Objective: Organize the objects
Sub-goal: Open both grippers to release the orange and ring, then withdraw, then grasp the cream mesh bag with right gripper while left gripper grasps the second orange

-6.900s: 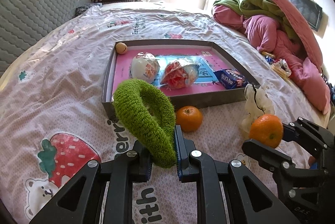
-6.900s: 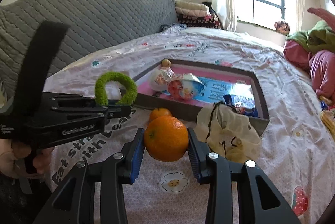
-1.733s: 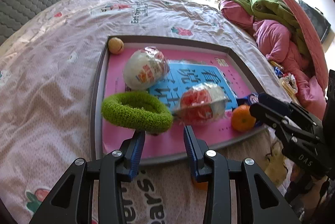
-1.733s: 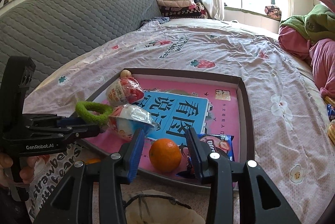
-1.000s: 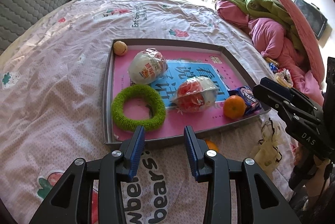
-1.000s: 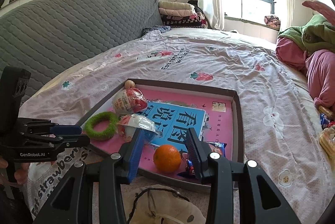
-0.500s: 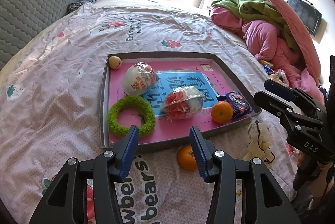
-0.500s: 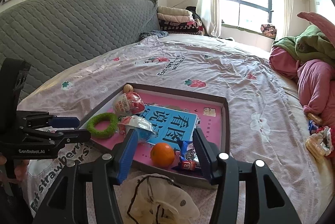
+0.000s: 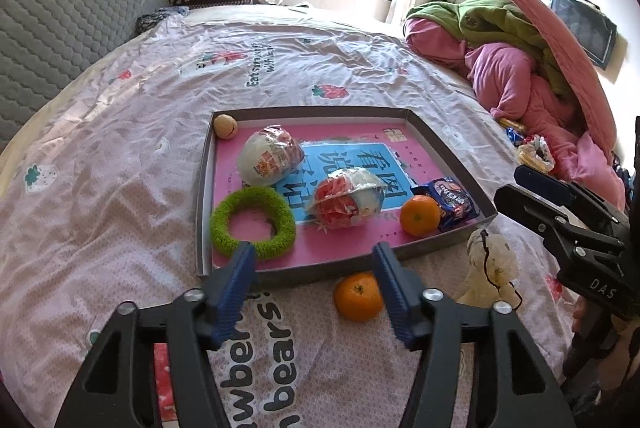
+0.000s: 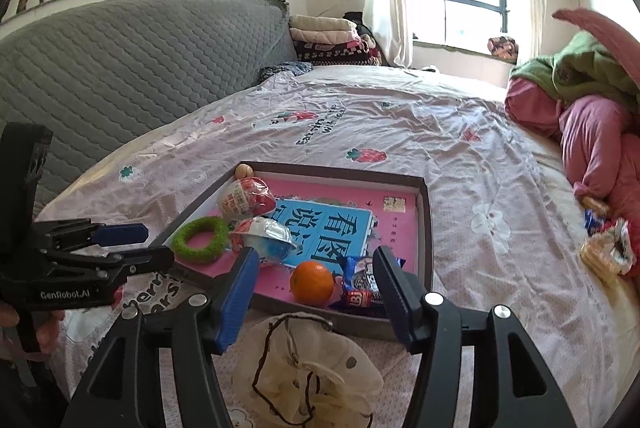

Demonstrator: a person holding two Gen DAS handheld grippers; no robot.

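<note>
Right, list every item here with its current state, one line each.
Left gripper: open, holding nothing.
Right gripper: open, holding nothing.
Green ring: lying flat in the tray.
Tray: on the bedspread, open-topped.
Orange in tray: loose, beside the blue snack packet.
Orange on bedspread: outside the tray, below its near wall.
Two wrapped eggs: sealed, in the tray.
Drawstring pouch: crumpled, outside the tray.

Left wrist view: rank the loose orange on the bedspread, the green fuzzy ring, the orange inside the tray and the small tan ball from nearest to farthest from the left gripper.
1. Loose orange, on the bedspread outside the tray, beside the left gripper's right finger.
2. Green fuzzy ring, tray's near left corner.
3. Orange inside the tray, near right, beside the snack packet.
4. Small tan ball, tray's far left corner.
</note>
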